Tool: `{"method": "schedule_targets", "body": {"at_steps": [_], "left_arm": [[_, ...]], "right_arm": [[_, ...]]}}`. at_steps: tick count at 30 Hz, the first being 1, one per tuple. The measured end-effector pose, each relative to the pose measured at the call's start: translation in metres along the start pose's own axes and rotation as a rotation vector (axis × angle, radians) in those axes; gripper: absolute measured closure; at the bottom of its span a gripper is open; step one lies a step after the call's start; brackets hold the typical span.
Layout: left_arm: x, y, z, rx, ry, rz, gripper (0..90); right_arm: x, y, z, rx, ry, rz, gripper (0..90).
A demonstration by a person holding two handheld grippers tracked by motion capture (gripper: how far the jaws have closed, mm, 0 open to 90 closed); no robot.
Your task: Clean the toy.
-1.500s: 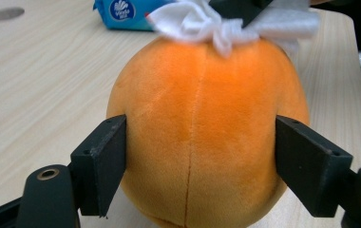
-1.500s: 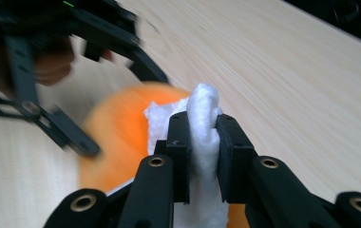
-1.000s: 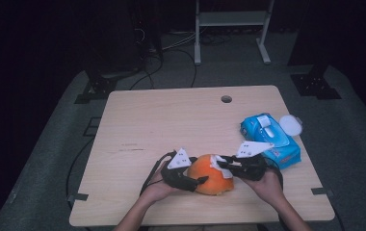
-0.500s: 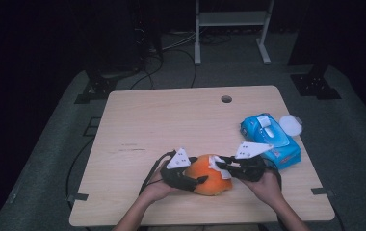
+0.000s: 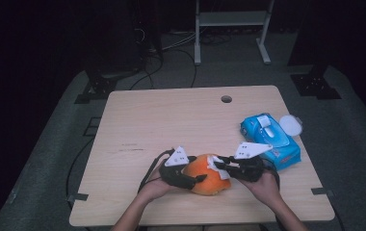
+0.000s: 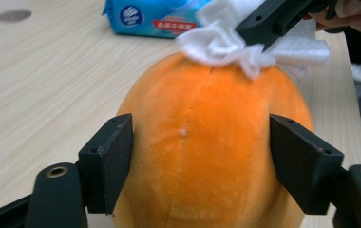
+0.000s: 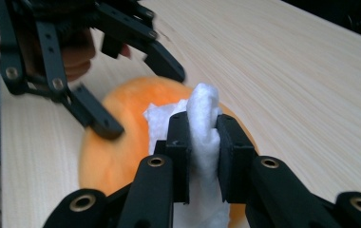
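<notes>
Okay, from the high view I've got the left gripper [image 5: 198, 179] and the right gripper [image 5: 218, 165] meeting over the orange plush ball [image 5: 209, 180] near the table [image 5: 171, 120] front edge, blue wipes pack [image 5: 270, 139] beyond the right one. Left gripper view: my jaws have just been closing and now press both sides of the ball. Right gripper view: my jaws are clamped on a white wipe [image 7: 202, 126], laid against the ball's top.

My left gripper [image 5: 196, 178] and right gripper [image 5: 221, 167] meet at the orange plush ball [image 5: 206, 179] near the table's [image 5: 171, 120] near edge; a white wipe [image 5: 216, 163] lies on it, blue wipes pack [image 5: 269, 139] right.
</notes>
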State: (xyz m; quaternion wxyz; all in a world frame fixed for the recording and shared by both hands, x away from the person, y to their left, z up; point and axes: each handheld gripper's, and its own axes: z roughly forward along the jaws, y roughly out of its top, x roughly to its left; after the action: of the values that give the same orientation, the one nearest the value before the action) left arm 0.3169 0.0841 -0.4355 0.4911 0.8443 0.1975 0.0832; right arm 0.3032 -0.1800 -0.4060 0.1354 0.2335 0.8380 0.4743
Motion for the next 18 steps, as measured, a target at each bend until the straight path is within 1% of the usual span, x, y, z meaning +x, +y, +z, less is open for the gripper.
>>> {"method": "schedule_targets", "body": {"at_steps": [2, 4, 5, 6, 7, 8, 10, 11, 13, 16, 18], "left_arm": [[0.005, -0.003, -0.003, -0.003, 0.001, -0.031, 26.9], [0.008, -0.004, -0.004, -0.008, -0.006, -0.045, 26.9], [0.007, -0.003, -0.004, -0.007, -0.003, -0.03, 25.6], [0.004, -0.001, -0.003, -0.014, 0.002, -0.003, 23.0], [0.0, 0.002, -0.003, -0.033, 0.001, 0.022, 18.6], [-0.005, 0.005, -0.002, -0.045, -0.008, 0.045, 16.4], [-0.01, 0.006, 0.0, -0.031, -0.009, 0.078, 17.2], [-0.01, 0.005, 0.001, -0.023, -0.004, 0.084, 20.8], [-0.005, 0.003, 0.0, -0.013, -0.005, 0.056, 25.7], [0.004, -0.002, -0.003, -0.019, -0.007, -0.001, 28.0], [0.009, -0.005, -0.005, -0.019, -0.008, -0.026, 28.3]], "right_arm": [[-0.005, -0.004, -0.003, -0.001, -0.004, 0.03, 76.3], [-0.004, -0.007, -0.006, 0.012, -0.02, 0.022, 76.3], [-0.003, -0.006, -0.006, 0.001, -0.016, 0.022, 76.4], [-0.001, -0.005, -0.006, -0.003, -0.011, 0.018, 76.3], [0.003, -0.003, -0.004, -0.007, -0.005, 0.009, 76.3], [0.006, -0.001, -0.003, -0.013, 0.004, 0.001, 76.3], [0.009, 0.003, 0.0, -0.033, 0.044, 0.002, 76.3], [0.011, 0.004, 0.002, -0.034, 0.054, 0.001, 76.2], [0.012, 0.004, 0.004, -0.023, 0.039, -0.015, 76.3], [0.004, 0.0, 0.002, -0.014, 0.019, 0.003, 76.3], [-0.002, -0.005, 0.0, -0.006, 0.0, 0.019, 76.3]]}}
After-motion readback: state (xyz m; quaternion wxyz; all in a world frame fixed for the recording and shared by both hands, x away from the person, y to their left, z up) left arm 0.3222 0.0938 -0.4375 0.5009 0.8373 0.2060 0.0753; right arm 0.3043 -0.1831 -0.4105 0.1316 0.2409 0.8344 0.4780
